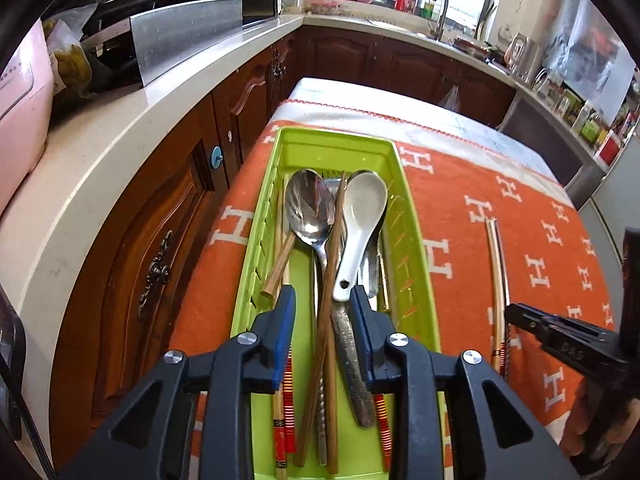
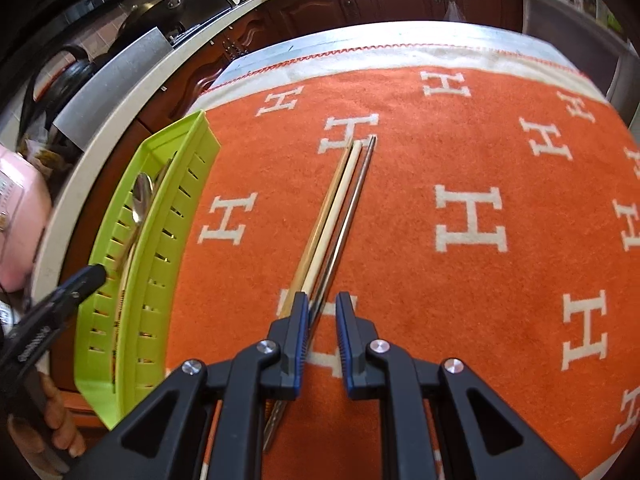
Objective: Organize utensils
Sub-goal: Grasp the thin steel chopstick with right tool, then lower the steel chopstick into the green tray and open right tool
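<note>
**Left gripper over tray, 3 chopsticks left on cloth**

Left gripper [image 1: 322,300] hovers above the green utensil tray [image 1: 416,280], jaws partly apart, gripping nothing. Tray already holds a metal spoon [image 1: 310,208], white ceramic spoon [image 1: 362,220] and several chopsticks. Right gripper [image 2: 322,308] sits low over 3 loose chopsticks [image 2: 340,200] on the orange cloth [image 2: 480,140], jaws narrowly apart, not clamped. Judged mostly done; those 3 remain.
</note>
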`<action>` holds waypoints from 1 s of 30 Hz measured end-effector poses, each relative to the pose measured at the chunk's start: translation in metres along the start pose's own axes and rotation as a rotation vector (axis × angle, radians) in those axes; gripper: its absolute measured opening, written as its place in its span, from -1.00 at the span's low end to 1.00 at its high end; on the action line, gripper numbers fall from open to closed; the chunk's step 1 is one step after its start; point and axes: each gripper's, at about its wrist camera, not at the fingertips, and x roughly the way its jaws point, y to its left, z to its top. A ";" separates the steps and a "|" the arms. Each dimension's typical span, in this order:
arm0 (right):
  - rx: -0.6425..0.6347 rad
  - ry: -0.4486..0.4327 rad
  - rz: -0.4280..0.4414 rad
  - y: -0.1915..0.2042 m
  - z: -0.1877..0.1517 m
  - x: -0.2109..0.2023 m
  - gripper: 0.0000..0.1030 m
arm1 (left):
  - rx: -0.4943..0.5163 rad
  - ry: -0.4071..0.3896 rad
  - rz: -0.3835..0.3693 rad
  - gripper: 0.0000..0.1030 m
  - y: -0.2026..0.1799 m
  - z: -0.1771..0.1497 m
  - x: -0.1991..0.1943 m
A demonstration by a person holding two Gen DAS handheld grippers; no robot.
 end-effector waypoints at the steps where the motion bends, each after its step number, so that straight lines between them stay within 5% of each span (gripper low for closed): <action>1: -0.003 -0.004 -0.022 0.000 0.000 0.000 -0.73 | -0.004 -0.004 -0.006 -0.29 0.000 0.000 -0.002; 4: -0.033 -0.003 -0.097 0.006 -0.001 0.001 -0.80 | -0.020 -0.018 -0.020 0.01 0.001 -0.002 -0.007; 13: -0.120 -0.035 -0.261 0.028 -0.002 0.007 -0.75 | -0.042 -0.010 -0.051 0.03 0.007 -0.009 -0.011; 25: 0.069 -0.054 -0.144 -0.004 0.001 -0.011 -0.90 | -0.054 -0.015 -0.028 0.12 0.014 -0.011 -0.015; 30: 0.095 -0.088 0.005 0.006 0.006 -0.035 -0.90 | -0.041 -0.022 0.011 0.22 0.013 -0.006 -0.020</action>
